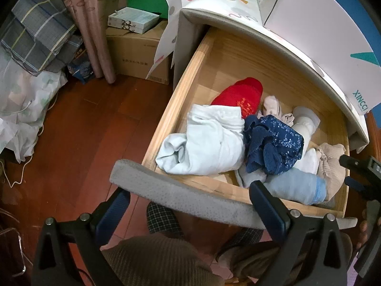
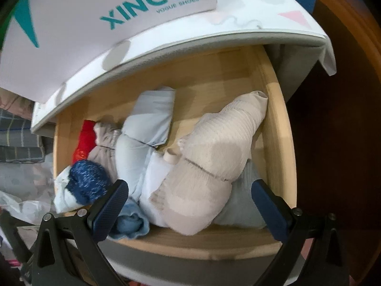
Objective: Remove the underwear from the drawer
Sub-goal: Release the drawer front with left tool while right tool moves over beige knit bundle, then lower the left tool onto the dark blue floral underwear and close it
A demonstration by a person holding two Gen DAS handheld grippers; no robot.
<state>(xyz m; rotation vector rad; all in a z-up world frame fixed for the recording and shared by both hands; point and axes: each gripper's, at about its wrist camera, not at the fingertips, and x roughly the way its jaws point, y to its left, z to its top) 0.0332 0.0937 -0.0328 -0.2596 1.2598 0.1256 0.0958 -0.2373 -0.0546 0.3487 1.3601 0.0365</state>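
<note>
The wooden drawer stands pulled out, full of folded and bunched clothes. Navy lace underwear lies in the middle, between a pale blue-white garment and white rolls. A red piece sits behind, and a beige ribbed piece and a blue roll lie at the right. My left gripper hovers open over the drawer's grey padded front, holding nothing. My right gripper is open just above the beige piece, with the navy underwear to its left.
A white XINCCI shoe box lies on the cabinet top above the drawer. On the wooden floor to the left stand a cardboard box, rolled tubes and plaid bedding. A person's legs show below.
</note>
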